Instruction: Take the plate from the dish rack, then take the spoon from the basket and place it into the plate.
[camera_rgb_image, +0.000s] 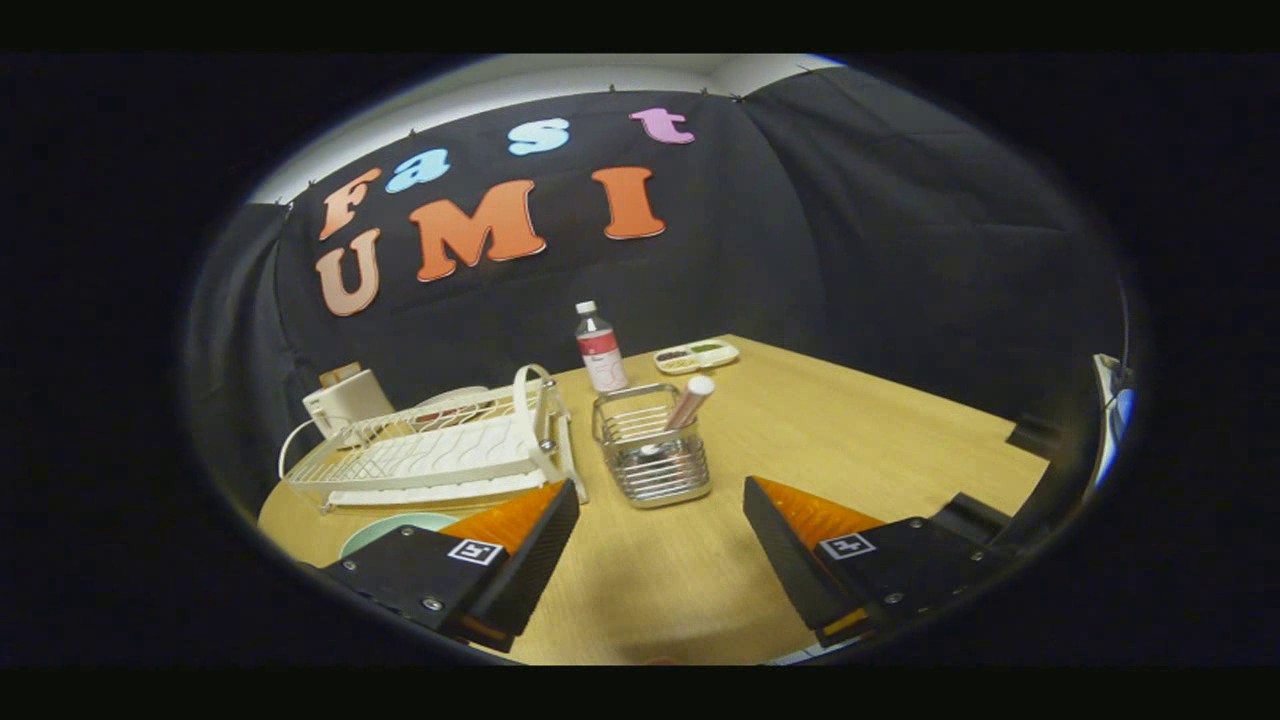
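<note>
Gripper view looks forward along two fingers over a wooden tabletop (880, 440) with a pale grain. Counted out: one dish rack (440, 450), one basket (652, 447), one plate (395, 528), one bottle (600, 348), one small tray (697, 355), and one boxy white thing (345, 400) with a cord behind the rack; what it is I cannot tell

The gripper (660, 540) hangs low over the tabletop, level with it and aimed at the basket, its two fingers spread wide apart with bare wood between them and nothing held. Each finger is a wedge-shaped block with a small square marker on top

The dish rack is white coated wire with a wavy drip board beneath and a looped handle at its near end; it lies ahead of the left finger. The plate is round and pale green, flat on the tabletop just in front of the rack, partly hidden by the left finger. The basket is square, of shiny metal wire, standing just ahead between the fingers. A spoon (690, 402) with a pale, rounded handle leans out of its far right corner. Beyond the basket stands the clear plastic bottle with a white cap and red label, and near it the oblong tray with compartments
</note>
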